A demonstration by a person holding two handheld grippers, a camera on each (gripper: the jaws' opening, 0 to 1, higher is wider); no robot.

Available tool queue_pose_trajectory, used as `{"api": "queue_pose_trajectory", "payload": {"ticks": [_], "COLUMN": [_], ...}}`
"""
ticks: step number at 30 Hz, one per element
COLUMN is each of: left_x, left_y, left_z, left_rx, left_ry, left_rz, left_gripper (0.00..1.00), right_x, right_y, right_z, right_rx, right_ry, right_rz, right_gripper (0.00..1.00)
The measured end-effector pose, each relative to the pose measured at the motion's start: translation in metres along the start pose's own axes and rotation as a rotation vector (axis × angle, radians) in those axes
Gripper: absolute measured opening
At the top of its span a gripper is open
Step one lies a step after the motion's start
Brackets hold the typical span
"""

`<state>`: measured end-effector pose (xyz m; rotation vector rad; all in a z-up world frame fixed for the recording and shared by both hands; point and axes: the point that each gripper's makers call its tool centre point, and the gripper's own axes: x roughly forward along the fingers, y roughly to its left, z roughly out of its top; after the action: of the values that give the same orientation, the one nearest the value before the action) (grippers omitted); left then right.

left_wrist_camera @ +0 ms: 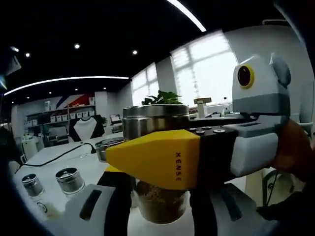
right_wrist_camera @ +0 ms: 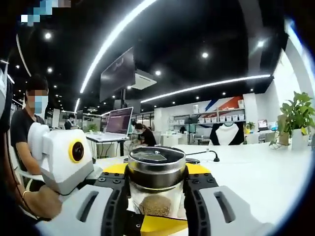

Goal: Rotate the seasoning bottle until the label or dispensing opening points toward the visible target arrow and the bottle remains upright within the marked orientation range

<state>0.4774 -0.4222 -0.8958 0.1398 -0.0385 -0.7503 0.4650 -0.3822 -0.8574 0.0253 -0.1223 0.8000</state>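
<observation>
Bottle stands upright between the right gripper, clamped on its glass; left gripper also grips it, from the opposite side.

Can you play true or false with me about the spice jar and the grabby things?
1. The seasoning bottle has a shiny metal cap. True.
2. The bottle lies on its side. False: it stands upright.
3. The right hand-held gripper has a jaw on each side of the bottle. True.
4. The bottle is empty. False: brownish seasoning sits inside.
5. Two smaller jars stand on the white table. True.
</observation>
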Motion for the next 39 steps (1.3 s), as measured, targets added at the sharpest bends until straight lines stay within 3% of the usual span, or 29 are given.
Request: {"api": "queue_pose_trajectory", "payload": {"ticks": [3, 12, 17, 23, 25, 29, 34, 39], "left_x": [0.001, 0.009, 0.014, 0.021, 0.027, 0.034, 0.046, 0.055], "left_y": [0.000, -0.006, -0.008, -0.012, -0.016, -0.019, -0.016, -0.016], "left_z": [0.000, -0.003, -0.010, -0.013, -0.013, -0.011, -0.009, -0.011], "left_rx": [0.012, -0.002, 0.006, 0.013, 0.030, 0.041, 0.031, 0.030], "left_ry": [0.005, 0.010, 0.050, 0.038, 0.040, 0.030, 0.016, 0.019], "left_rz": [-0.003, -0.030, -0.048, -0.054, -0.062, -0.062, -0.053, -0.045], "left_gripper": [0.47, 0.47, 0.48, 0.47, 0.46, 0.46, 0.47, 0.47], "right_x": [-0.004, -0.008, -0.010, -0.020, -0.019, -0.026, -0.020, -0.020], "right_y": [-0.003, -0.007, -0.007, -0.002, -0.017, -0.021, -0.050, -0.056], "right_z": [0.001, 0.000, -0.006, -0.012, -0.011, -0.012, -0.007, -0.008], "right_rx": [0.040, 0.060, 0.066, 0.050, 0.039, 0.025, 0.010, -0.002], "right_ry": [-0.049, -0.048, -0.033, -0.028, -0.024, -0.024, -0.024, -0.016], "right_rz": [-0.009, 0.000, -0.002, -0.036, -0.056, -0.081, -0.102, -0.115], "right_gripper": [0.40, 0.40, 0.40, 0.40, 0.40, 0.40, 0.40, 0.40]}}
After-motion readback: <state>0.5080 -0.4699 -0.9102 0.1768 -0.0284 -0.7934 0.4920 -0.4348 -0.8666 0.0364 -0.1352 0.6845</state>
